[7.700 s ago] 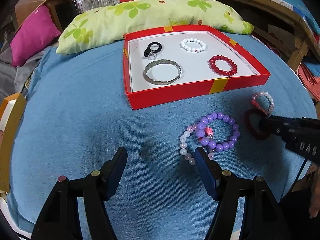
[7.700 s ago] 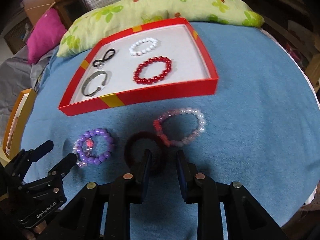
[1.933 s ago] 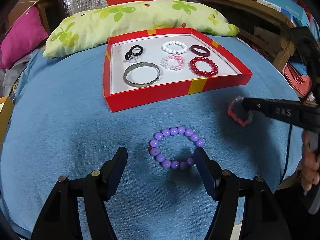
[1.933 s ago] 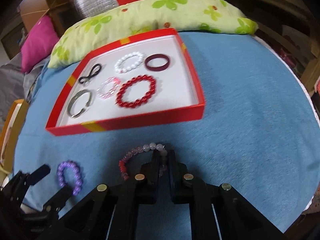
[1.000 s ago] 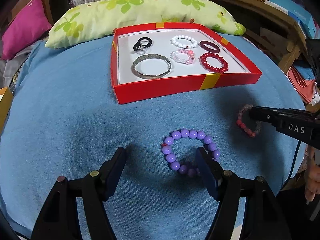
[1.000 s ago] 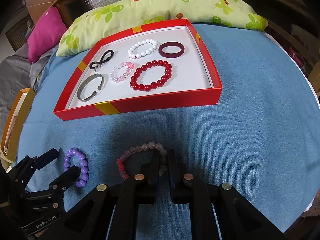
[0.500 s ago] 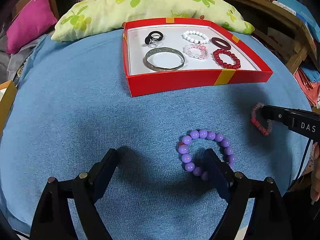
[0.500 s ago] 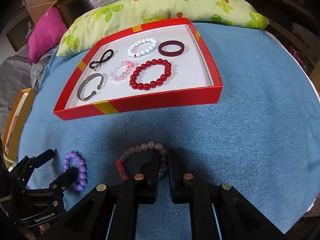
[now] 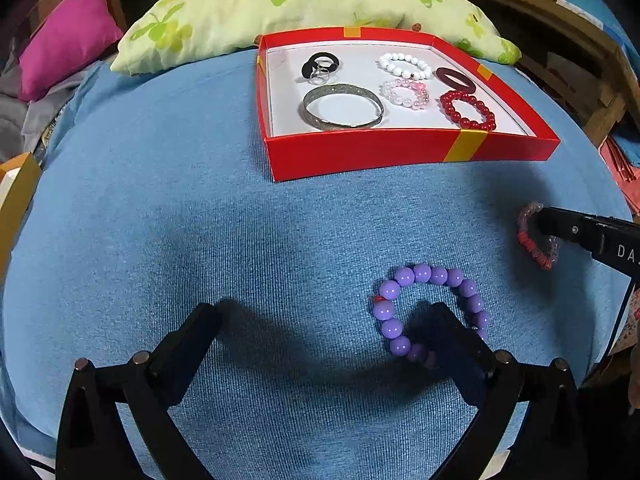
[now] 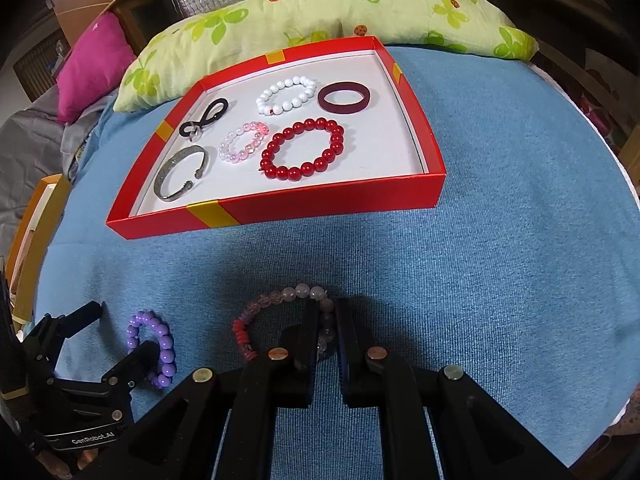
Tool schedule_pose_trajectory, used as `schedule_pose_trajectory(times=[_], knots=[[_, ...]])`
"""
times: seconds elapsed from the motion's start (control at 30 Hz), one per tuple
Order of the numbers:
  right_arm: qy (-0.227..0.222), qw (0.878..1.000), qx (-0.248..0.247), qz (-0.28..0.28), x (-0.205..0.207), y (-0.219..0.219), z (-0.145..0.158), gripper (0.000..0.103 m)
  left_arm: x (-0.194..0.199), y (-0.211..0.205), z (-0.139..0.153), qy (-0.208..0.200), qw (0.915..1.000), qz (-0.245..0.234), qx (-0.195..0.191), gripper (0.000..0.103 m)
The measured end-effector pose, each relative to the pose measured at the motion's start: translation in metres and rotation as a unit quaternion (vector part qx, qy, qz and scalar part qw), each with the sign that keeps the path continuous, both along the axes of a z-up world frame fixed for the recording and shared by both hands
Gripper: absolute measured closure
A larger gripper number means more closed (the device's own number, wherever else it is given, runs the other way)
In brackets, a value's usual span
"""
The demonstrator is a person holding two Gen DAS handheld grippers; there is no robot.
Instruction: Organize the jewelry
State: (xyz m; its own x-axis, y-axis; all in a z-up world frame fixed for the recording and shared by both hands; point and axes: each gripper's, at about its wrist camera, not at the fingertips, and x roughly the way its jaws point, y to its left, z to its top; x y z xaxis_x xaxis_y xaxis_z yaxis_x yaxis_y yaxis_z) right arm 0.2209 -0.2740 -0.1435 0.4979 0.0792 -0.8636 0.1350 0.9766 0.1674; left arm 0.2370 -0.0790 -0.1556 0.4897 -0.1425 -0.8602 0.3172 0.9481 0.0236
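A purple bead bracelet [image 9: 424,273] lies on the blue cloth, released. My left gripper [image 9: 324,320] is open over it, its jaws still opening; the right finger [image 9: 452,332] rests inside the bracelet's loop and the left finger stands well clear. My right gripper [image 10: 327,312] is shut on a pink bracelet with a red section [image 10: 280,295], low on the cloth. From the left wrist view, that gripper [image 9: 542,216] and bracelet [image 9: 532,246] are at the right. The red box [image 9: 360,156] holds several pieces: a silver bangle [image 9: 342,108], red beads [image 9: 466,110], white beads [image 9: 404,65].
A green leaf-print pillow [image 9: 304,4] lies behind the box [image 10: 300,204]. A pink cushion [image 9: 68,36] and a yellow box [image 9: 16,188] are at the left. Wooden furniture [image 9: 580,52] with a basket stands at the right. Blue cloth lies bare left of the left gripper [image 10: 116,330].
The left jaws spread wider, and the right finger now sits inside the purple bracelet's loop. The right gripper stayed still, shut on its bracelet. Two pieces have joined the box since the oldest frames.
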Motion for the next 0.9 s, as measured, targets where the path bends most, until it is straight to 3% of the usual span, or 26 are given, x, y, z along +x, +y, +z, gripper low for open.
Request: schedule_pose_trajectory(times=[0.67, 0.9], knots=[[-0.002, 1.000, 0.004, -0.006, -0.001, -0.001, 0.001, 0.092, -0.010, -0.004, 0.010, -0.024, 0.9992, -0.007, 0.030, 0.011], [-0.002, 1.000, 0.005, -0.007, -0.001, -0.001, 0.001, 0.092, -0.014, -0.001, 0.012, -0.019, 0.9996, -0.007, 0.018, 0.011]])
